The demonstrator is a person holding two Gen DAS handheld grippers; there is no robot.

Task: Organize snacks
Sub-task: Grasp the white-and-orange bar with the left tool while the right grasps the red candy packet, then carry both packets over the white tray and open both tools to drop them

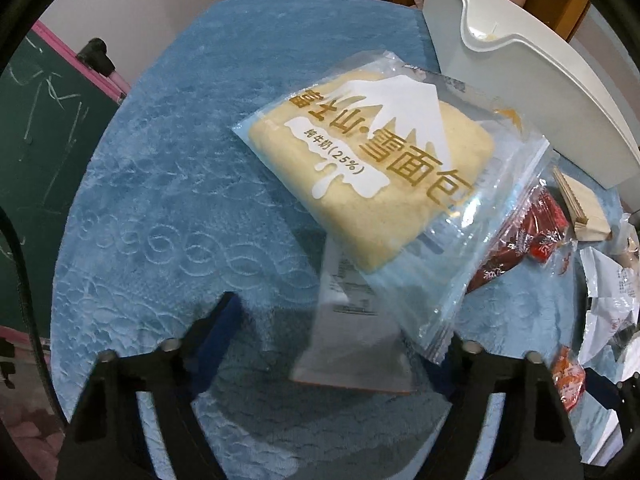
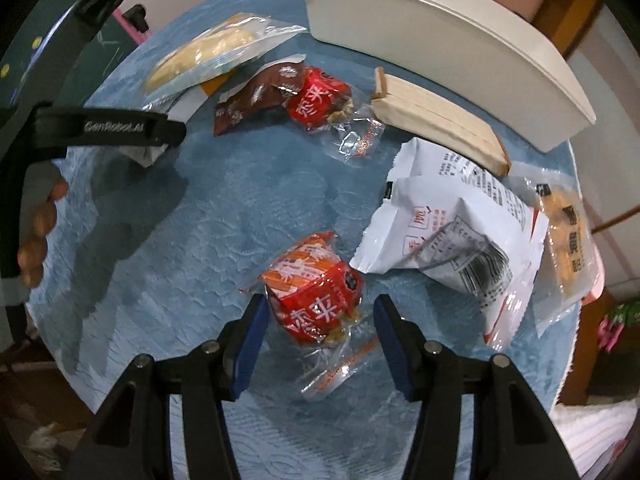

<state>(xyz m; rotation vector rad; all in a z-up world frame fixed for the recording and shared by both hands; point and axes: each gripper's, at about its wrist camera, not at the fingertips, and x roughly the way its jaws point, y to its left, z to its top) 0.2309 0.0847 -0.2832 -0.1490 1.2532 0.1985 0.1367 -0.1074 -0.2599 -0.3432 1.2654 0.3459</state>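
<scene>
A clear bag of pale yellow bread (image 1: 372, 168) lies on the blue cloth, overlapping a grey-white packet (image 1: 352, 320). My left gripper (image 1: 340, 324) hangs over that packet with its jaws wide; the left finger stands clear of it and the right finger is half hidden by the bread bag's corner. In the right wrist view a red snack packet (image 2: 316, 296) sits between the blue pads of my right gripper (image 2: 320, 320). The left pad is at the wrapper's edge, and a gap shows before the right pad.
A white bin (image 2: 440, 40) stands along the far edge, with a stack of pale wooden sticks (image 2: 440, 120) before it. White packets (image 2: 452, 232), a second red packet (image 2: 320, 96), a brown one (image 2: 252, 100) and a yellow snack bag (image 2: 568, 240) lie around. A hand (image 2: 40, 220) holds the left gripper.
</scene>
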